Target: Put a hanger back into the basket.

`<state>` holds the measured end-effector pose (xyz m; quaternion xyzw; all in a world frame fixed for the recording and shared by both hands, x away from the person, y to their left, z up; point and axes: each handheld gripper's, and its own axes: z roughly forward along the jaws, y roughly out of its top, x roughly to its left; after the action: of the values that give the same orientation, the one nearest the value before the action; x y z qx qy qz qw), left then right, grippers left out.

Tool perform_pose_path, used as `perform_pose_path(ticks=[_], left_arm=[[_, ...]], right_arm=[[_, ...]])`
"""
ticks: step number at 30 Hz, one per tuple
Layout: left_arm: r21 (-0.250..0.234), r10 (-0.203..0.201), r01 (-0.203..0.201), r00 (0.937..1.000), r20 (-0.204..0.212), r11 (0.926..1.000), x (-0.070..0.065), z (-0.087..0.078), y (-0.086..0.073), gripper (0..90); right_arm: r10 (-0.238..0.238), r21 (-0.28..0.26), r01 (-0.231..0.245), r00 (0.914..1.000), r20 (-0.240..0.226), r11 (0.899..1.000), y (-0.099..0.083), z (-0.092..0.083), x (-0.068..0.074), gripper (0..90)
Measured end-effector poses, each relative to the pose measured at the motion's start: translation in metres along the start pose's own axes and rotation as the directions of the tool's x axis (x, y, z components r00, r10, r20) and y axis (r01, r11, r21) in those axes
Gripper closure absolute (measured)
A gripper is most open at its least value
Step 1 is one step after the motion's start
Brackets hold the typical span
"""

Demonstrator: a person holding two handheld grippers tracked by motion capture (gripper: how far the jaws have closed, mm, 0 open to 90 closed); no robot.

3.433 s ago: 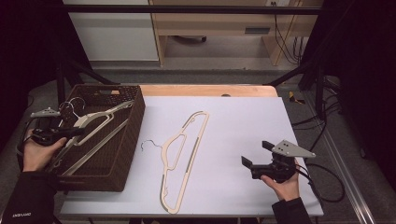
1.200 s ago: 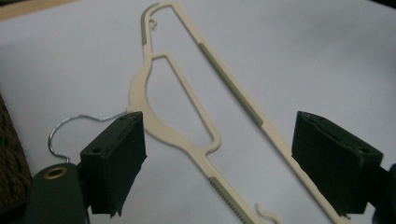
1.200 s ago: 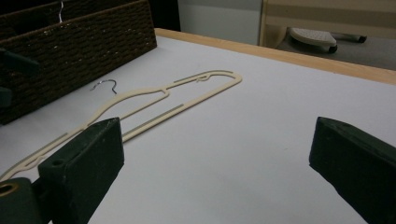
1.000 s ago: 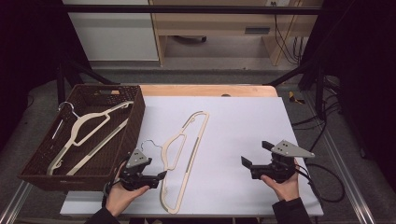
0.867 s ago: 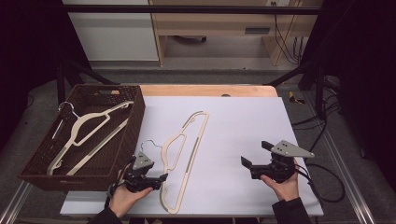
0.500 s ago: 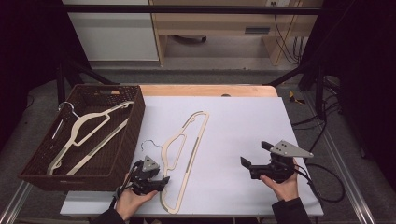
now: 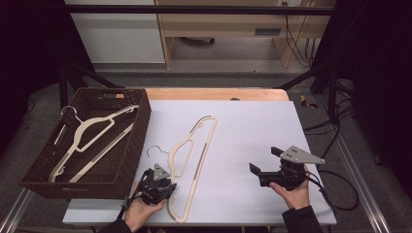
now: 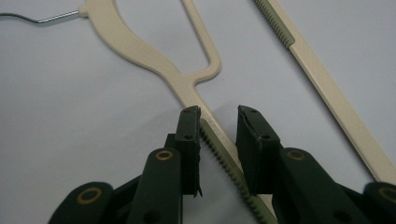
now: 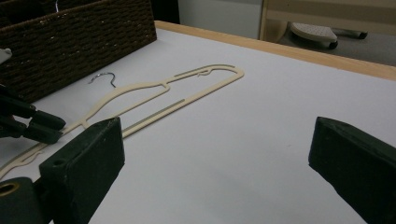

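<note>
Down at the near left of the white table, the left gripper has its two black jaws set astride one arm of a cream plastic hanger that lies flat on the table. The jaws have just been closing, and that arm, with its ridged grey-green non-slip strip, now runs between them. One pad lies against the strip's edge while a narrow gap shows on the other side, so the arm is straddled but not yet clamped. In the high view this gripper sits by the hanger's near end, held by the person's left hand. The hanger stretches away from there toward the middle of the table, its thin metal hook pointing toward the basket. The right gripper rests in the person's right hand near the table's front right, well apart from the hanger, its jaws spread wide with nothing between them. At the table's left edge stands a dark brown woven basket, rectangular and open-topped, just beside the hanger on the table. Inside it lies a second cream hanger, slanted across the basket's floor, its metal hook near the far left corner.
</note>
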<state>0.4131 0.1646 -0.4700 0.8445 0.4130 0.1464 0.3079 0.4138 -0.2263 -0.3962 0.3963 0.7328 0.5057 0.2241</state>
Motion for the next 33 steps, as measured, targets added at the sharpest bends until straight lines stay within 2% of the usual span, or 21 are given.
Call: perform_pose_path(ticks=[4, 7, 12, 18, 21, 24, 27, 29, 30, 31, 33], left_arm=[[-0.005, 0.011, -0.011, 0.9997, 0.022, 0.9999, 0.002, 0.001, 0.002, 71.8], [-0.018, 0.028, -0.027, 0.9994, 0.021, 0.9995, 0.0, 0.004, 0.004, 73.1], [-0.035, 0.041, -0.039, 0.9969, 0.066, 0.9987, 0.004, 0.007, 0.006, 74.6], [0.005, 0.066, -0.066, 0.9964, 0.054, 0.9978, 0.006, 0.003, 0.007, 74.5], [0.012, 0.046, -0.046, 0.9972, 0.059, 0.9989, 0.013, 0.0, 0.005, 74.5], [0.019, 0.015, -0.016, 0.9989, 0.043, 0.9997, 0.017, -0.004, -0.001, 72.5], [0.022, -0.036, 0.035, 0.9989, 0.029, 0.9991, 0.012, -0.01, -0.007, 62.1], [0.029, -0.042, 0.042, 0.999, -0.013, 0.9987, 0.007, -0.011, -0.01, 63.1], [0.032, -0.019, 0.02, 0.9991, -0.038, 0.9993, 0.004, -0.012, -0.01, 63.7], [0.034, -0.023, 0.025, 0.9985, -0.051, 0.9991, 0.001, -0.011, -0.01, 64.2], [0.038, -0.005, 0.008, 0.9983, -0.058, 0.9992, -0.002, -0.011, -0.009, 68.8]], right_arm=[[-0.004, 0.003, 0.004, 1.0, -0.003, 1.0, 0.0, 0.001, 0.0, 3.7], [-0.001, 0.006, 0.001, 1.0, 0.001, 1.0, -0.001, 0.002, 0.001, 3.6], [-0.002, 0.005, 0.002, 1.0, 0.0, 1.0, 0.0, 0.001, 0.001, 3.6], [-0.005, 0.006, 0.005, 1.0, 0.004, 1.0, -0.001, 0.0, 0.001, 3.6], [-0.005, 0.004, 0.005, 1.0, 0.004, 1.0, 0.0, 0.0, 0.001, 3.5], [-0.005, 0.003, 0.005, 1.0, 0.004, 1.0, 0.0, 0.0, 0.0, 3.5], [-0.006, 0.003, 0.006, 1.0, 0.004, 1.0, 0.0, 0.0, 0.001, 3.5], [-0.005, 0.004, 0.005, 1.0, 0.006, 1.0, 0.0, 0.0, 0.001, 3.5], [-0.005, 0.003, 0.005, 1.0, 0.006, 1.0, 0.0, 0.0, 0.001, 3.5], [-0.005, 0.001, 0.005, 1.0, 0.004, 1.0, 0.0, 0.0, 0.001, 3.5], [-0.004, 0.0, 0.004, 1.0, 0.002, 1.0, 0.0, -0.002, 0.0, 3.5]])
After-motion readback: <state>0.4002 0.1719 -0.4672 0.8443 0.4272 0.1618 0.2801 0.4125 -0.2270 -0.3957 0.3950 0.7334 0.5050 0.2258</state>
